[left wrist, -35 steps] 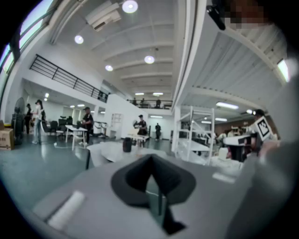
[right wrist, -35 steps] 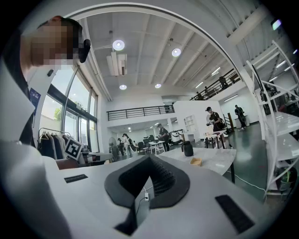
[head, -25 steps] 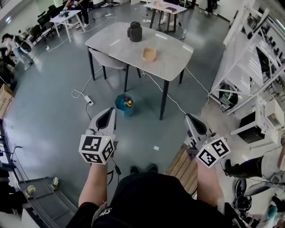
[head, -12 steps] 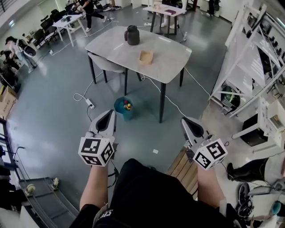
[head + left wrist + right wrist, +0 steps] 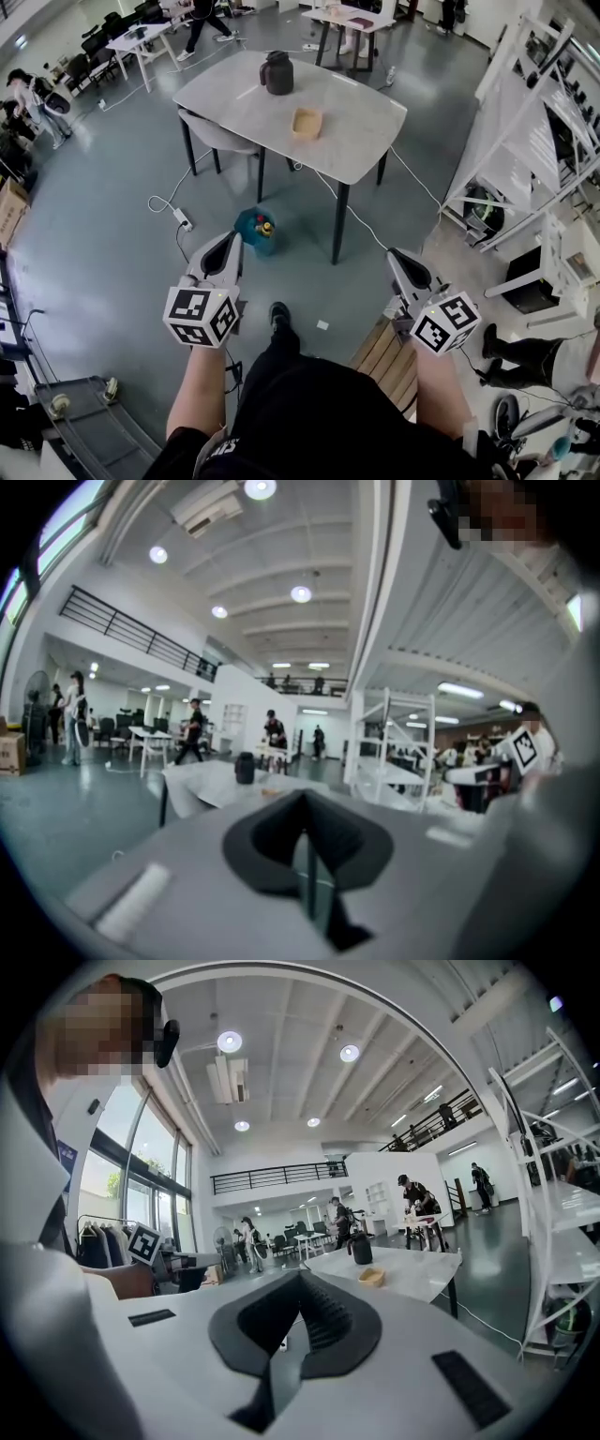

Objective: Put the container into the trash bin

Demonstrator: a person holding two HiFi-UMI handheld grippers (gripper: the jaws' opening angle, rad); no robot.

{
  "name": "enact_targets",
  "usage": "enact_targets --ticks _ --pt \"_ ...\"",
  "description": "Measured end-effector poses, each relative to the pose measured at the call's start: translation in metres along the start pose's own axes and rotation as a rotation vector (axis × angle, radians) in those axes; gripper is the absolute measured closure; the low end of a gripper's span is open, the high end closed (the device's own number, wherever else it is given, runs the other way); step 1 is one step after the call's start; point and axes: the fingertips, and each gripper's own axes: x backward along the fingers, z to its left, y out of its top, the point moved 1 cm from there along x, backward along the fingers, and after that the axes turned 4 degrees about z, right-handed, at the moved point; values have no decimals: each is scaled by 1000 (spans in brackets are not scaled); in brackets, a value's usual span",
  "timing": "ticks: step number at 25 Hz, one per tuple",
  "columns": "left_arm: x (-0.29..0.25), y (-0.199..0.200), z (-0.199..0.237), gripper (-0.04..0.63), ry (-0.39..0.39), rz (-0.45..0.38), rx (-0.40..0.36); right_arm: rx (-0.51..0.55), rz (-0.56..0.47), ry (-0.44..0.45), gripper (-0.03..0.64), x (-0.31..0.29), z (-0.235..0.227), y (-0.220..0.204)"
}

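Your left claw (image 5: 228, 242) and right claw (image 5: 400, 260) are both pinched shut and empty. The container (image 5: 307, 123) sits mid-desk (image 5: 361, 141). If you arrive with them closed, you may knock it off, missing the trash bin (image 5: 242, 228).

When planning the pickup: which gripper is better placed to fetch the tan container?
Left, narrowly: the container sits centred ahead of both shut grippers, but the trash bin lies nearer the left gripper.
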Motion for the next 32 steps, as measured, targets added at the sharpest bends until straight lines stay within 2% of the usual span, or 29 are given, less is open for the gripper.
enact_targets --ticks 6,13,23,27,32 --pt "-47 10 42 586 -14 8 9 -45 16 -15 624 -56 -25 9" --pt "-98 29 94 586 -36 0 13 -50 55 -8 623 -137 -37 26" --pt "-126 32 168 586 -28 -16 71 -19 118 12 623 -225 -22 40" --pt "-130 24 182 586 -14 -3 105 -18 136 37 623 -245 -19 39" --pt "-148 27 194 586 -12 12 101 -44 145 28 623 -264 -35 39"
